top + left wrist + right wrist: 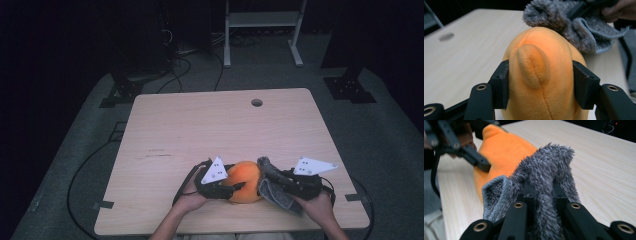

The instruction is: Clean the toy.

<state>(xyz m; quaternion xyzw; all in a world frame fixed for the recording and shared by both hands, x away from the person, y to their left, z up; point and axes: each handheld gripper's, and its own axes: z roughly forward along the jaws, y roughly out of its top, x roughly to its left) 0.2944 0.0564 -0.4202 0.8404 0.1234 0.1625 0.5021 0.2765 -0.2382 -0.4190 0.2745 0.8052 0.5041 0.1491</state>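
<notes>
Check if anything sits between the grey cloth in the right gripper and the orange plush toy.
Nothing visible does. The right gripper is shut on the grey fuzzy cloth, which lies right up against the orange plush toy. The left gripper clamps the toy's sides.

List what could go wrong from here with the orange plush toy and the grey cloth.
1. The left gripper squeezes the orange plush toy on its rounded sides; the soft body may slip out of the jaws.
2. The right gripper pinches just a fold of the grey cloth, so rubbing could tug it loose.
3. The toy sits near the table front edge; a hard push from the cloth might shove it off.
</notes>
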